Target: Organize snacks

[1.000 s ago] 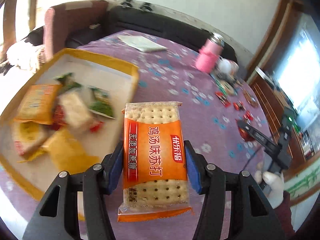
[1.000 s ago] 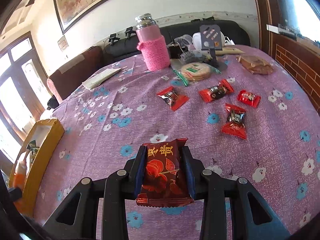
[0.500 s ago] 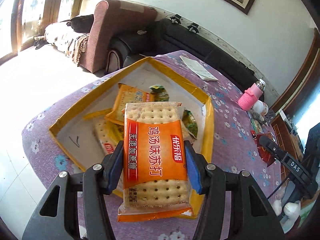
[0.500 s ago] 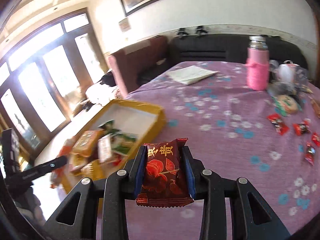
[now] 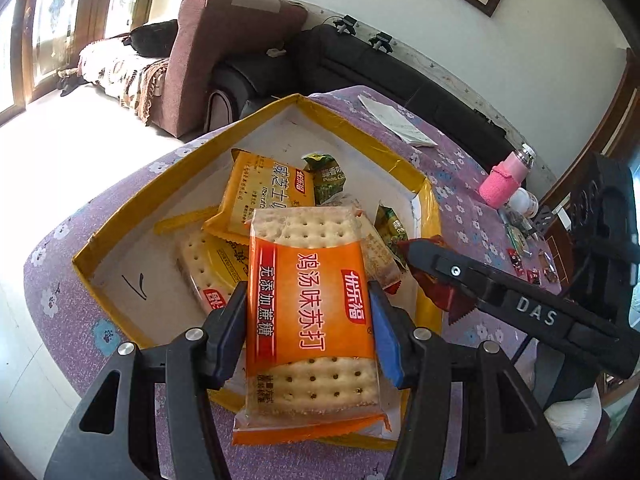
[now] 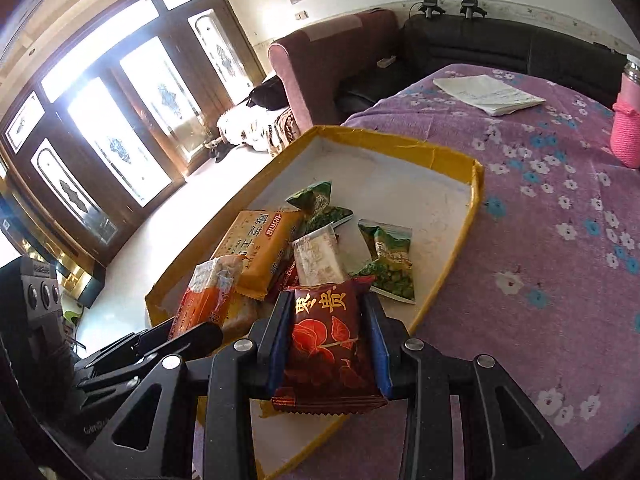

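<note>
Now both are over the yellow tray (image 5: 434, 224): the left hand-held gripper (image 5: 308, 332) pinches an orange cracker pack (image 5: 310, 308), the right hand-held gripper (image 6: 328, 344) pinches a dark red snack packet (image 6: 326, 344), above the tray's near corner.

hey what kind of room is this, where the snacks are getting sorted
Most likely a home living room: a black sofa and a maroon armchair stand along the wall beyond the table's purple floral cloth, with tall wood-framed glass doors.
</note>
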Action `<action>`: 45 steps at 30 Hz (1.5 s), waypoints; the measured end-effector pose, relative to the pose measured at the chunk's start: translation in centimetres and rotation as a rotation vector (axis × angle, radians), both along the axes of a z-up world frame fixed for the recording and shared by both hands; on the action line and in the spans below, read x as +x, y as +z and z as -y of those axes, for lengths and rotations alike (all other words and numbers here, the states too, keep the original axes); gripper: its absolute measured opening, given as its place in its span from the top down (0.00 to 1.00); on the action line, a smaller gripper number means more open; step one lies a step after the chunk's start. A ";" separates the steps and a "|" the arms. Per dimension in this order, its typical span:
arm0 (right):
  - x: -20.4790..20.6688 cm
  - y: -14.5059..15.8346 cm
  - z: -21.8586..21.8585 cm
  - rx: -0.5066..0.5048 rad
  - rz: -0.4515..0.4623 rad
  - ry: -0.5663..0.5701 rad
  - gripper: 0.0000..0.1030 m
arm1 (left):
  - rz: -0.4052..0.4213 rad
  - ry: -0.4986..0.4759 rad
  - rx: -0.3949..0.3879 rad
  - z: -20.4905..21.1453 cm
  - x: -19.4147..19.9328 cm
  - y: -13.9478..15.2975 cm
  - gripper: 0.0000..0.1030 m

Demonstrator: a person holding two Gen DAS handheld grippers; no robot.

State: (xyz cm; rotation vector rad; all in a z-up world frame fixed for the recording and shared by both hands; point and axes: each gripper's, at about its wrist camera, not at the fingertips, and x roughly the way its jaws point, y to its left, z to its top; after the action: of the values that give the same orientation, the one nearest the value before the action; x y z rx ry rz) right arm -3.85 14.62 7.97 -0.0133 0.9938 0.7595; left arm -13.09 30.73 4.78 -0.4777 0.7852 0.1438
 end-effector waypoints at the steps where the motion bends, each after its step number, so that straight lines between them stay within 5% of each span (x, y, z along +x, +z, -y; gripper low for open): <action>1: 0.5 -0.4 -0.4 -0.012 -0.003 -0.005 0.66 | -0.002 -0.001 0.003 0.0 0.1 -0.1 0.47; 15: 6.4 -2.6 -2.8 -0.150 0.023 -0.105 0.63 | -0.028 -0.026 0.077 1.0 1.7 -0.9 0.46; 19: 5.8 -2.1 -1.9 -0.095 0.020 -0.109 0.60 | -0.009 -0.017 0.075 1.1 1.0 -0.2 0.45; 27: 2.0 1.9 1.3 -0.006 0.102 -0.096 0.47 | 0.057 0.005 0.120 2.4 -1.3 2.8 0.38; 33: -2.5 4.1 5.1 0.060 0.150 -0.082 0.47 | 0.100 0.011 0.174 4.0 -2.7 4.8 0.34; 45: -10.7 5.4 12.5 0.034 0.296 -0.073 0.38 | 0.210 0.063 0.308 8.1 -6.2 8.6 0.22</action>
State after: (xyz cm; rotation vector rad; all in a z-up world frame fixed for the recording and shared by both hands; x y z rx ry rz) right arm -14.57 2.09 13.37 -0.0577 0.6964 0.6849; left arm -19.32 22.59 13.41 -0.2204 0.5302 0.2645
